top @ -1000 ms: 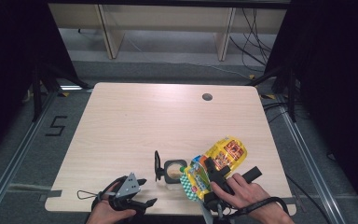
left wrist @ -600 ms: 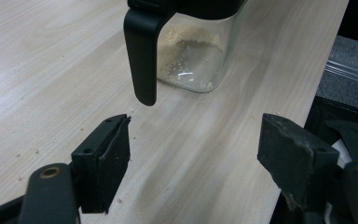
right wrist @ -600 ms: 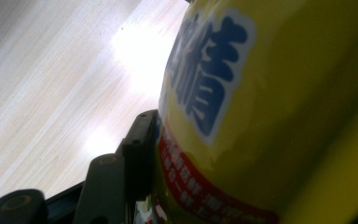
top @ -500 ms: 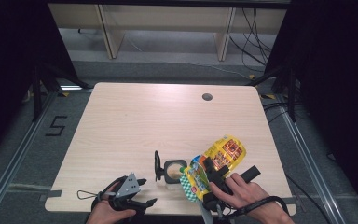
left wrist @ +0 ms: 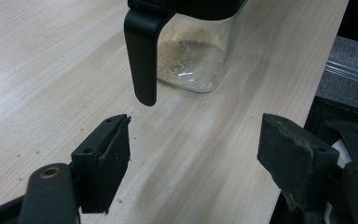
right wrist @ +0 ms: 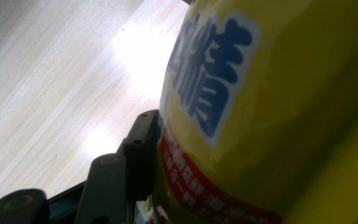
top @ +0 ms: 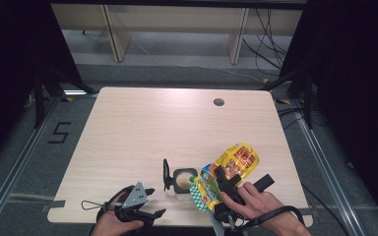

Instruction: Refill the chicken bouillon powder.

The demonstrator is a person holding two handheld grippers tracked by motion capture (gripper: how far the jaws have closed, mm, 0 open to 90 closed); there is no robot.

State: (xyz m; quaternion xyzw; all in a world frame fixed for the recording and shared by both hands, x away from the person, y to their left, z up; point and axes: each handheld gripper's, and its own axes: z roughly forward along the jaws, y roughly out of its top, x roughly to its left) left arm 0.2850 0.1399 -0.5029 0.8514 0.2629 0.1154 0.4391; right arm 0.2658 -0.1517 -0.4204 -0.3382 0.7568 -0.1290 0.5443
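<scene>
A clear glass jar (top: 183, 180) with a black lid and a black handle (left wrist: 142, 51) stands near the table's front edge, with brownish powder (left wrist: 189, 56) in its bottom. My left gripper (top: 153, 202) rests open on the table just left of the jar, and its jaws (left wrist: 196, 154) point at the handle with nothing between them. My right gripper (top: 226, 178) is shut on a yellow snack bag (top: 236, 162), held tilted with its green-and-white lower end (top: 202, 194) next to the jar. The bag's blue lettering (right wrist: 209, 74) looms against the one visible finger (right wrist: 140, 140).
The light wooden table (top: 167, 128) has a round cable hole (top: 219, 102) at the back right. A few crumbs lie on the wood by my left jaws. The table's front edge (left wrist: 303, 88) runs close beside the jar. Dark frames and cables surround the table.
</scene>
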